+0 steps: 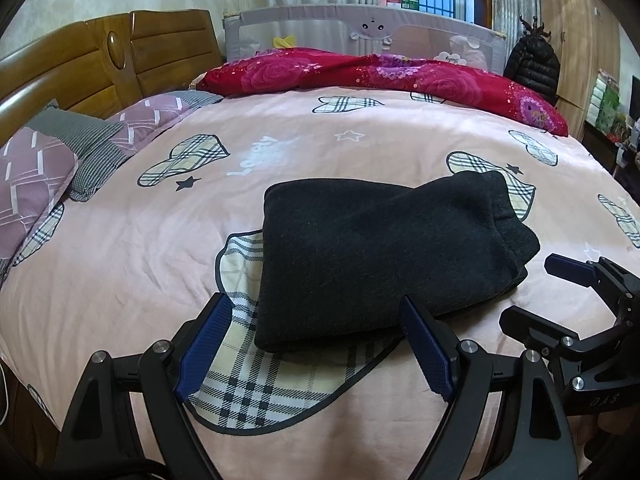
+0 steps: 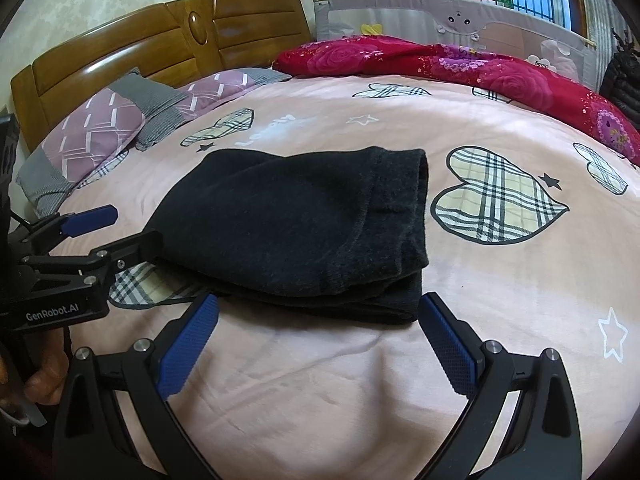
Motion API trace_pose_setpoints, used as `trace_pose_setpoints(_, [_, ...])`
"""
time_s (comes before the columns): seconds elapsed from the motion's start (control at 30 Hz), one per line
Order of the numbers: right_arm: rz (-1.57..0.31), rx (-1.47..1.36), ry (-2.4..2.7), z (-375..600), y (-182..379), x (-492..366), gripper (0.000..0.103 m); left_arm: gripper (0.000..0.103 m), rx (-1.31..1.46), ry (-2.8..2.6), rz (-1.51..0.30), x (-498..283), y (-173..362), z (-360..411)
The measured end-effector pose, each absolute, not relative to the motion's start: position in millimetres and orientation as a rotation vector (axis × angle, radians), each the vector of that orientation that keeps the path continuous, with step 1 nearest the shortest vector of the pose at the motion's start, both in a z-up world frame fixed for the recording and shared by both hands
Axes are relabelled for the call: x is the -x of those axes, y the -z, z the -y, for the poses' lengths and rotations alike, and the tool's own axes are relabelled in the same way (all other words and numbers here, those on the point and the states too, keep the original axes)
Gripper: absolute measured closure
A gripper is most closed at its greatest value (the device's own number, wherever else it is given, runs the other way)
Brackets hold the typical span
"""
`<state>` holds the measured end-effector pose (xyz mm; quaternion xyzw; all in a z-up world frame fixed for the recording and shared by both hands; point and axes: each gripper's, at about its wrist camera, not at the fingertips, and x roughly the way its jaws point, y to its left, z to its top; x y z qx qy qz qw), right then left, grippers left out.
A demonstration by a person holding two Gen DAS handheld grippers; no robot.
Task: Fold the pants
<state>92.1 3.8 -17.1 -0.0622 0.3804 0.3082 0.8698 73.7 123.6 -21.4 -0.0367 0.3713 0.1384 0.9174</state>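
The dark grey pants (image 1: 372, 252) lie folded into a compact bundle on the pink bed cover; they also show in the right wrist view (image 2: 296, 228). My left gripper (image 1: 312, 312) is open and empty, its blue pads just short of the bundle's near edge. My right gripper (image 2: 320, 308) is open and empty, at the bundle's near edge, its fingers apart on either side of it. The right gripper also shows in the left wrist view (image 1: 536, 292), beside the bundle's right end. The left gripper shows at the left of the right wrist view (image 2: 132, 228).
The pink cover (image 2: 360, 380) with plaid hearts spreads around the bundle. Purple and grey pillows (image 1: 40, 180) lie at the left by the wooden headboard (image 1: 100, 56). A red floral quilt (image 1: 380, 76) lies along the far side before a grey bed rail (image 1: 360, 28).
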Motion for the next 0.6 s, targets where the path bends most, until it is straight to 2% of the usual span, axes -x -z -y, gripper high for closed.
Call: trace_pose_setpoints(0.6, [-0.772,0.13,-0.654,-6.7,5.3,-93.2,0.003,0.016,0.08,-0.31,-0.76,-79.5,16.8,-127.8])
